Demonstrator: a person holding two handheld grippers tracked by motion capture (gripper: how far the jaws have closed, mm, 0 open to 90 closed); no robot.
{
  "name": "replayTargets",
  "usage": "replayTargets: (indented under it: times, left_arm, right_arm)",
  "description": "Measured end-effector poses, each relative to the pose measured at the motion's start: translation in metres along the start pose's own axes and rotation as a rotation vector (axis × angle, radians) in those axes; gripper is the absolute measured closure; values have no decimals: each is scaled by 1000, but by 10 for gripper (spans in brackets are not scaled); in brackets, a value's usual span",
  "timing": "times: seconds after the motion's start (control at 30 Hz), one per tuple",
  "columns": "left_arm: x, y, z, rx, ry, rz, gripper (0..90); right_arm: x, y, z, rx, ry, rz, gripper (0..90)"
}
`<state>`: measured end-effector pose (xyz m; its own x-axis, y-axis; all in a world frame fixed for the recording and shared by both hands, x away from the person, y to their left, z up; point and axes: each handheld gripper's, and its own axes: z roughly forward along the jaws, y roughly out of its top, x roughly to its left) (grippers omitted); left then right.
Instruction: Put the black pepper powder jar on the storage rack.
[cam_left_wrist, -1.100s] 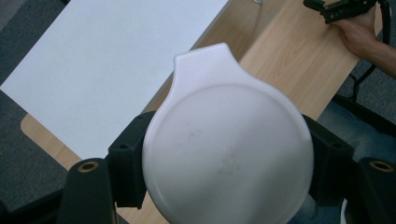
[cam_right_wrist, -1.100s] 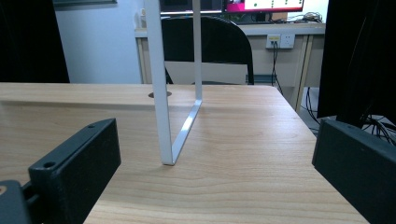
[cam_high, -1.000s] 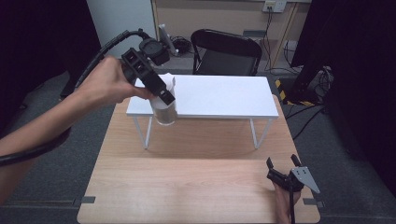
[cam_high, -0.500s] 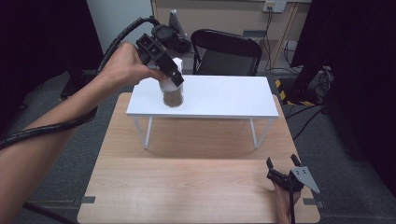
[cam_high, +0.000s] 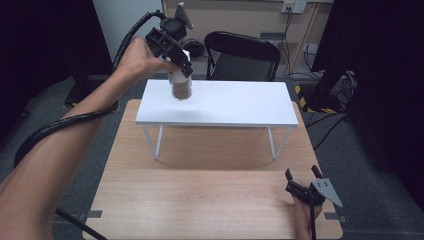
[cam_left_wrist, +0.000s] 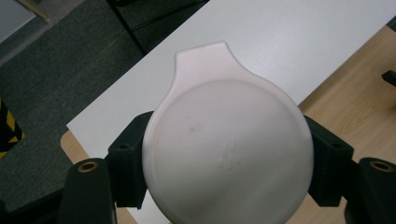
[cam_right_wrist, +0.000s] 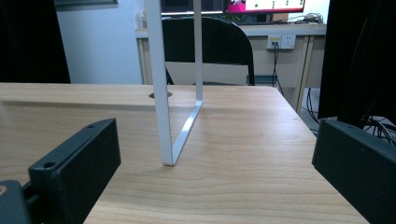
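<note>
Above the left end of the white shelf (cam_high: 220, 102), a small jar (cam_high: 181, 89) with brownish contents and a white tabbed lid (cam_left_wrist: 224, 149) was held in the left gripper (cam_high: 176, 60), jaws clamped on either side of it just below the lid. Jar was seen over the shelf's near-left area; contact with the shelf surface could not be confirmed. The shelf was stood on white legs (cam_right_wrist: 158, 84) on the wooden table (cam_high: 200, 200). The right gripper (cam_high: 305, 186) was rested at the table's near right corner, well apart from the jar, jaws spread wide with nothing between them. A black chair (cam_high: 242, 60) was seen behind the table.
</note>
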<state>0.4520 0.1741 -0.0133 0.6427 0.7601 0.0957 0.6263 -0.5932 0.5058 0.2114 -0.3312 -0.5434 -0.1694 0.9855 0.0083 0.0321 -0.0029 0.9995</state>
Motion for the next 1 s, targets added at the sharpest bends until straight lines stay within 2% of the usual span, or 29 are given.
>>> replayTargets:
  times: [0.27, 0.3, 0.37, 0.73, 1.0]
  left_arm:
    - [3, 2, 3, 7, 7, -2, 303]
    - [17, 0, 13, 5, -5, -41, 303]
    - [28, -1, 22, 22, -6, -66, 302]
    - [50, -6, 49, 47, -9, -110, 302]
    - [57, -8, 60, 46, -18, -120, 302]
  right_arm:
    - [0, 0, 0, 2, 1, -1, 12]
    - [0, 0, 0, 2, 1, -1, 12]
    - [0, 0, 0, 0, 1, 2, 12]
    - [0, 0, 0, 1, 2, 1, 12]
    - [0, 0, 0, 0, 1, 0, 12]
